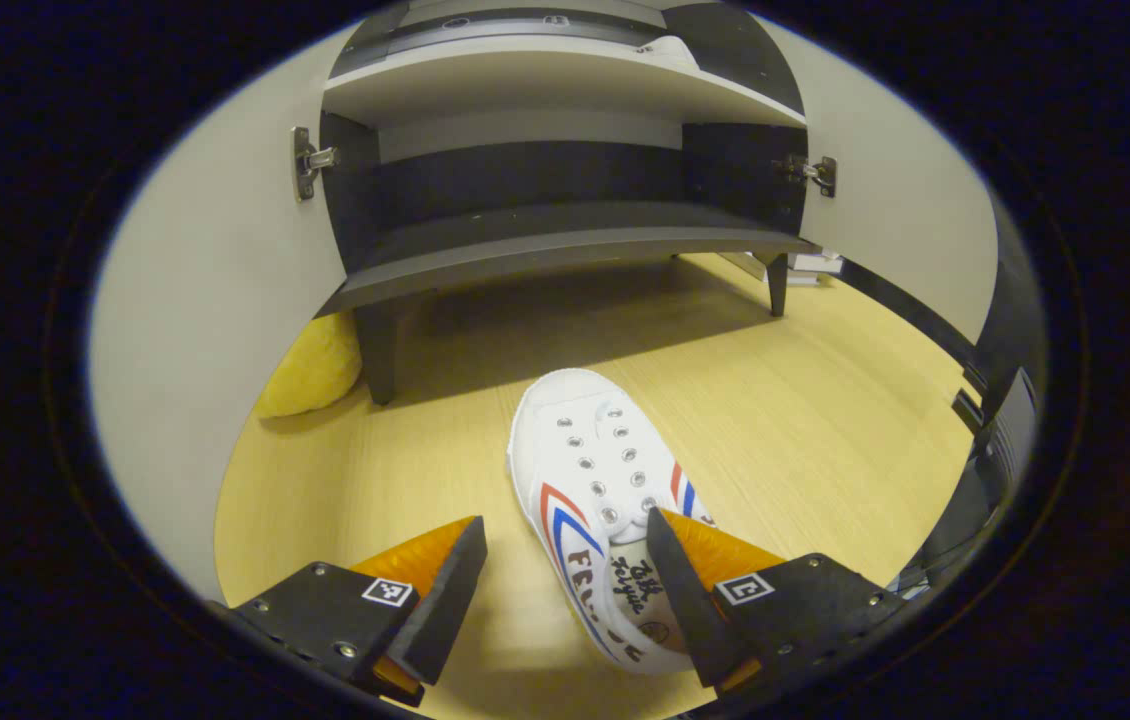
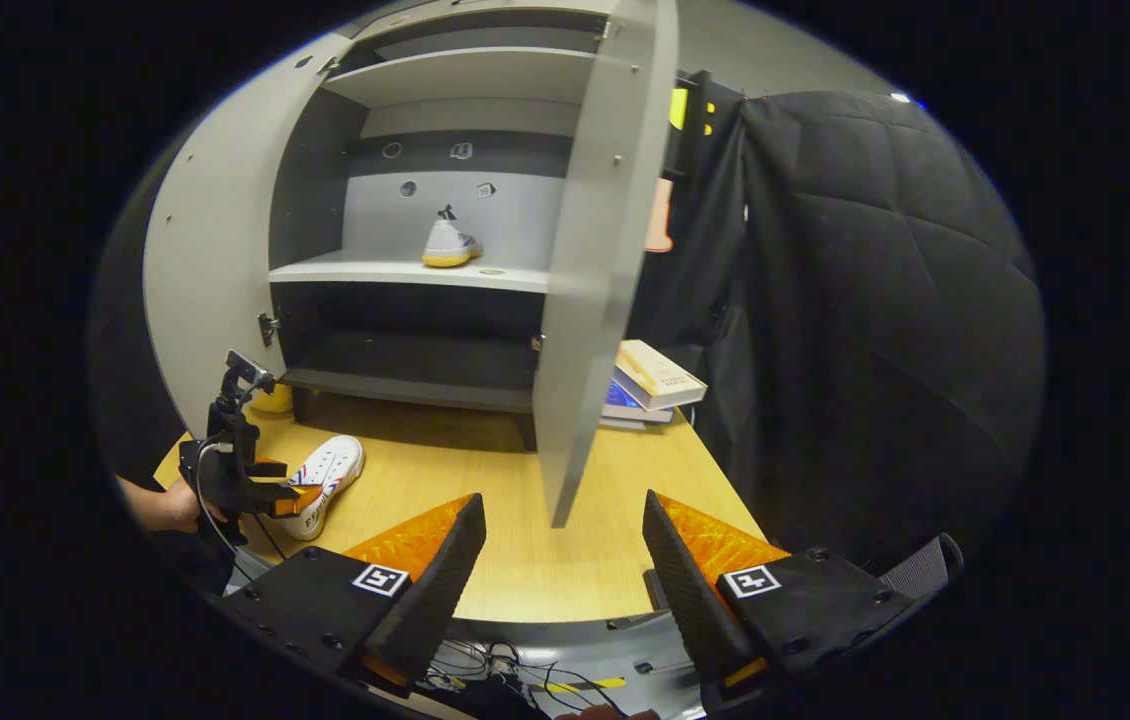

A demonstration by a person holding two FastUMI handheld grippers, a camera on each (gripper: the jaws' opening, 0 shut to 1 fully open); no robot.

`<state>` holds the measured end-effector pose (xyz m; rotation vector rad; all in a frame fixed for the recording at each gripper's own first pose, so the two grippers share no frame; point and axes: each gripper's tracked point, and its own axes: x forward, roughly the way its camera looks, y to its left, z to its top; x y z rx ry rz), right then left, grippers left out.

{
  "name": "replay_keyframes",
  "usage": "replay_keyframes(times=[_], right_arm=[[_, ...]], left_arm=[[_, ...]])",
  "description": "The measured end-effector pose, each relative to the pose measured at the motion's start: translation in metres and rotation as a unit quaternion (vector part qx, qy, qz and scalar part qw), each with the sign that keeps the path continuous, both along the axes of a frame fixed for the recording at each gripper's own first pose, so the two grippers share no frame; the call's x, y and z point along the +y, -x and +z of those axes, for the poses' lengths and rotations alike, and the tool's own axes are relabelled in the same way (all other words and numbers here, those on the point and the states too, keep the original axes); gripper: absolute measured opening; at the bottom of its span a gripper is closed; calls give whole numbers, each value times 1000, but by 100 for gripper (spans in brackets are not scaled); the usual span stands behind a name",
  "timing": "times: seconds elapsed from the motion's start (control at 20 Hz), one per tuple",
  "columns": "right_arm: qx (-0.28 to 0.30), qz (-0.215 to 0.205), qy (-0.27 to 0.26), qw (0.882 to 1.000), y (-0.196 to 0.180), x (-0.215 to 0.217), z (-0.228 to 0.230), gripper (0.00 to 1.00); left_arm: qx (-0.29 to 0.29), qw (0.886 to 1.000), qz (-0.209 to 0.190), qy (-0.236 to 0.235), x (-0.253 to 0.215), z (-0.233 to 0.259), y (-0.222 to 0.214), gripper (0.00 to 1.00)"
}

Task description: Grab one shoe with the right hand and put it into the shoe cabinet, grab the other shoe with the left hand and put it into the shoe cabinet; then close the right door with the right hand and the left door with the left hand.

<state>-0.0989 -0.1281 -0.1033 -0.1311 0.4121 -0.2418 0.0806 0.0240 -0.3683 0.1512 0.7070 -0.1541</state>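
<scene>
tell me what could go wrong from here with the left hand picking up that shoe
1. The left gripper is open and off-centre on the white shoe: one finger sits at the shoe's opening, the other over bare floor, so the grip may catch only one sidewall and slip.
2. The right door juts out from the cabinet; a lifted shoe could clip a door.

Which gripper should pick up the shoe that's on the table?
The left gripper, I think. It is open and right at the shoe on the table, one finger by the shoe's opening. The right gripper is open farther back, near the table's front edge. One shoe already sits on the cabinet shelf.
</scene>
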Motion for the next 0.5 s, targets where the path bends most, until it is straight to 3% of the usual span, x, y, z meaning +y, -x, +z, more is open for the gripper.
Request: replay_keyframes(times=[0.1, 0.2, 0.3, 0.4, 0.45, 0.5], right_arm=[[7, -37, -14, 999, 15, -18, -4, 98], [11, -66, -18, 998, 28, -34, -8, 98], [11, -85, -24, 996, 33, -47, -9, 99], [13, -100, -35, 994, 31, -57, -13, 98], [13, -103, -37, 994, 28, -65, -14, 98], [14, -104, -36, 994, 25, -72, -15, 99]], left_arm=[[11, 1000, -7, 2, -6, -7, 3, 66], [24, 1000, -7, 12, -7, -12, 3, 67], [37, 999, -4, 25, -10, -16, 5, 58], [44, 999, -1, 12, -7, -16, 6, 58], [51, 999, 1, 2, -8, -15, 8, 47], [51, 999, 2, -14, -6, -14, 6, 48]])
